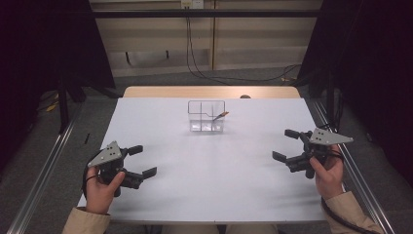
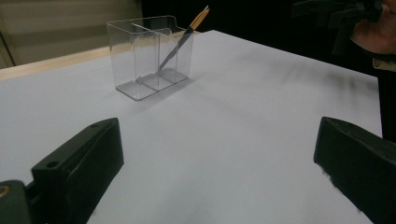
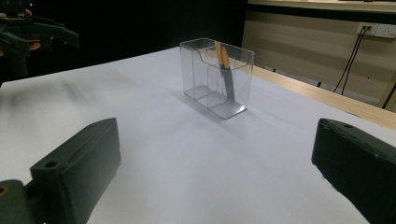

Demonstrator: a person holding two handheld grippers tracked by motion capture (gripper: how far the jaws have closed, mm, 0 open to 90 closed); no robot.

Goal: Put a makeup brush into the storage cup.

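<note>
Risk lies mainly in the light, clear holder, which stands upright near the far middle of the white table, well apart from both claws. One pencil leans in its right compartment, orange end over the rim. The left gripper rests at the near left, jaws spread and empty; the right gripper rests at the near right, jaws likewise spread and empty. A reach for the pencil probably calls for a narrow approach from above. A jaw striking the thin wall could slide or tip the holder. A pinch low on the slanted shaft could lever the holder over; steadying it with the other claw reduces this.
</note>
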